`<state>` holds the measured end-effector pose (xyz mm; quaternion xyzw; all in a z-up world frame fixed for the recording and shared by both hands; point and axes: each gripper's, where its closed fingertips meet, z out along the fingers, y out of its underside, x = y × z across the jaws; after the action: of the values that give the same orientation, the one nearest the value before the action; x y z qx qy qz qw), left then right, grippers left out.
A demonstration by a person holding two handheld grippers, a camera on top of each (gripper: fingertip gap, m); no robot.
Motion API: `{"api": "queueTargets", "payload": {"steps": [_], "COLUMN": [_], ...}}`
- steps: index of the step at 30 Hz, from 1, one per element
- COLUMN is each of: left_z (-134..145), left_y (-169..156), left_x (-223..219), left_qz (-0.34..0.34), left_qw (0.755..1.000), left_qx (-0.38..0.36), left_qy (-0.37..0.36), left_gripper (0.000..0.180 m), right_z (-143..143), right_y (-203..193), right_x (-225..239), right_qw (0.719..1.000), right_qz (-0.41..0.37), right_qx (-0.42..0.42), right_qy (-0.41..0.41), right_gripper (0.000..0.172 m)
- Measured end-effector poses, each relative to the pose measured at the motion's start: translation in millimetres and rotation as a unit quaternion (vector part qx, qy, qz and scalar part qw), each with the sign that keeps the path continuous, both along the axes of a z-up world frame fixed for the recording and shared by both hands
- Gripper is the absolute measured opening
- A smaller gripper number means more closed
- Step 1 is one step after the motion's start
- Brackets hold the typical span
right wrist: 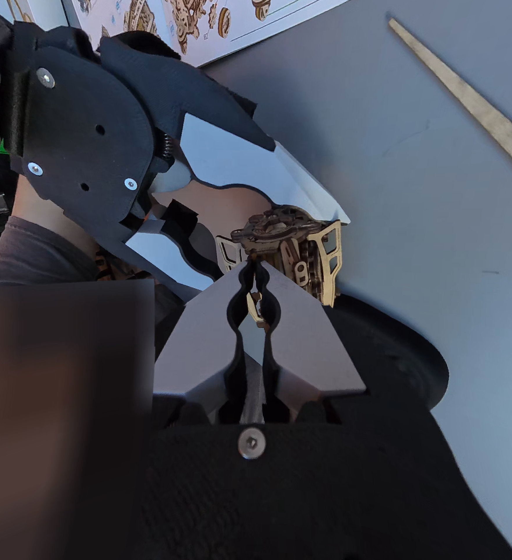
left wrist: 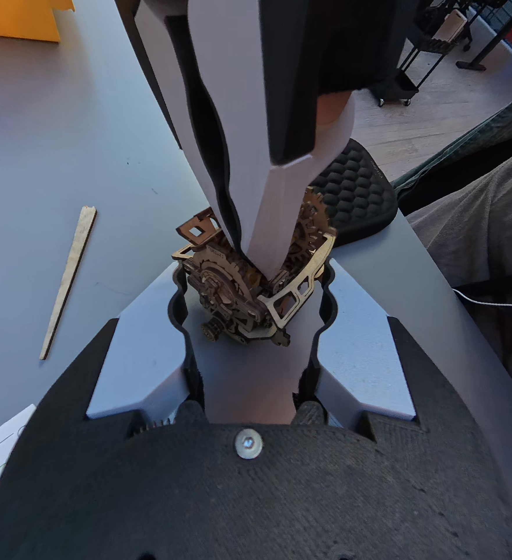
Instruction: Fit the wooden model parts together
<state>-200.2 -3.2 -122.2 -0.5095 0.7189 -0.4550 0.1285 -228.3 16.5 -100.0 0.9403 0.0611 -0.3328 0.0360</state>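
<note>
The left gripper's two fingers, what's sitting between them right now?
The wooden model stands between the left gripper's wide-spread fingers, with the right gripper's shut tips poking into it from above. The left wrist view shows this best.

One brown laser-cut wooden gear model; one pale tapered wooden strip; two black-and-white two-finger grippers, left and right; one black dimpled pad; one printed instruction sheet; one orange sheet
</note>
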Motion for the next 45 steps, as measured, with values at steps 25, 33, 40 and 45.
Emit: {"api": "queueTargets", "payload": {"steps": [25, 33, 40, 45], "left_z": [-3.6, -4.7, -4.3, -5.3], "left_y": [1.2, 0.0, -0.4, 0.0], "left_x": [-8.2, -10.0, -11.9, -12.6], "left_qz": [0.053, 0.077, 0.084, 0.087], "left_qw": [0.998, 0.995, 0.994, 0.994], "left_qx": [0.028, 0.036, 0.043, 0.036], "left_qy": [-0.021, -0.046, -0.062, -0.063], "left_gripper": [0.089, 0.09, 0.09, 0.09], "right_z": [-6.4, -8.0, -8.5, -10.4], "right_y": [1.1, -1.1, -2.0, 0.2], "right_x": [-8.6, -12.8, -16.6, -16.0], "right_qw": [0.993, 0.992, 0.991, 0.988], "right_qz": [-0.024, -0.043, -0.045, -0.028], "right_qx": [0.028, -0.003, -0.014, 0.019], "right_qy": [-0.112, -0.118, -0.124, -0.148], "right_gripper": [0.0, 0.0, 0.0, 0.0]}}
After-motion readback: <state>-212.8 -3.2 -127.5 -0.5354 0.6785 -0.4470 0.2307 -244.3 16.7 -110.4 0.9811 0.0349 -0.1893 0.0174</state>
